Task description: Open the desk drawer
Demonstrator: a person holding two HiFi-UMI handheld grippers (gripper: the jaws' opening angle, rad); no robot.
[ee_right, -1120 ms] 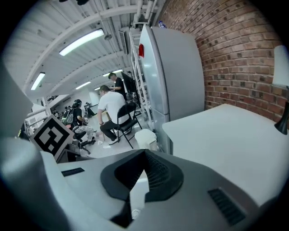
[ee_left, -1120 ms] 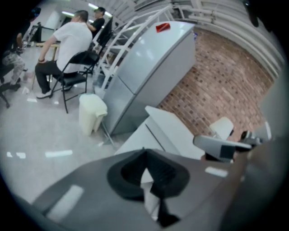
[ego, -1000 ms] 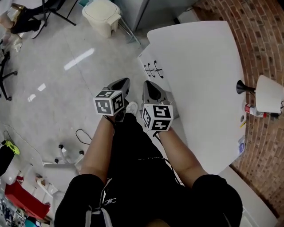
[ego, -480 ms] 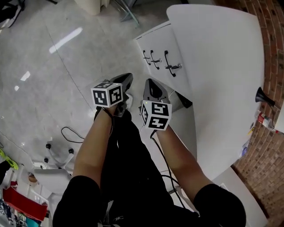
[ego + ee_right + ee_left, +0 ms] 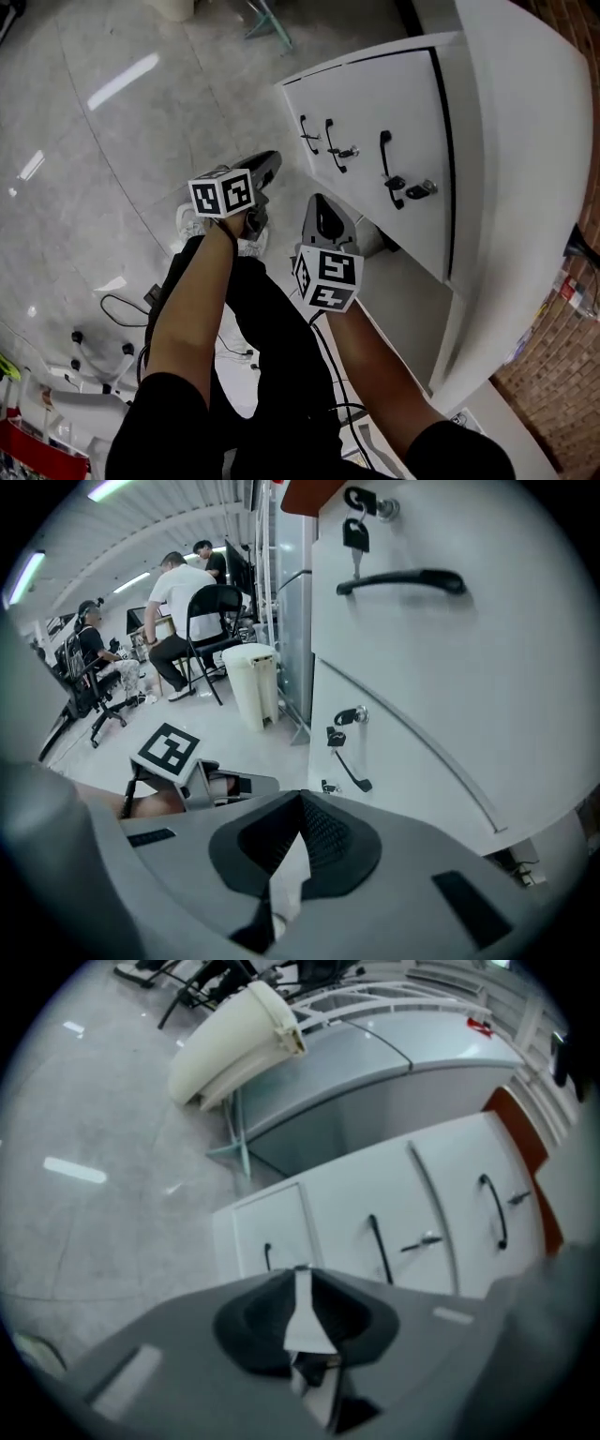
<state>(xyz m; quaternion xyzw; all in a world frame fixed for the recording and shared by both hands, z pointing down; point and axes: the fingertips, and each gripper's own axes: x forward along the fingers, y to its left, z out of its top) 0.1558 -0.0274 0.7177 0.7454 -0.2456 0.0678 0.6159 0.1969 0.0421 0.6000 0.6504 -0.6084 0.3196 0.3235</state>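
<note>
**Both grippers low before the closed drawers**

Head view: the left gripper (image 5: 269, 161) and the right gripper (image 5: 318, 201) were held side by side above the grey floor (image 5: 84, 141). Both pointed toward the white drawer unit (image 5: 375, 98) under the white bench (image 5: 525, 131), and neither touched it. The unit's three drawer fronts sat flush and closed, each with a black handle (image 5: 385, 167). Keys (image 5: 421, 188) hung at two of the locks. The right gripper was the nearer to the unit, and a white shoe (image 5: 192, 221) showed below the left one.

Left gripper view: the left gripper (image 5: 300, 1274) had its jaws a narrow slit apart. They had just been opening, and nothing lay between them; only the white front showed through the slit. The three handles lay ahead and clear of the tips. A cream waste bin (image 5: 239, 1040) stood beyond the unit.

Right gripper view: the right gripper (image 5: 300, 799) had its jaws pressed together at the tips and empty. The drawer unit filled the right side, with a handle and a hanging key high up and a second handle lower. The left gripper's marker cube (image 5: 169, 750) showed at the left. People (image 5: 183, 592) sat far behind.
</note>
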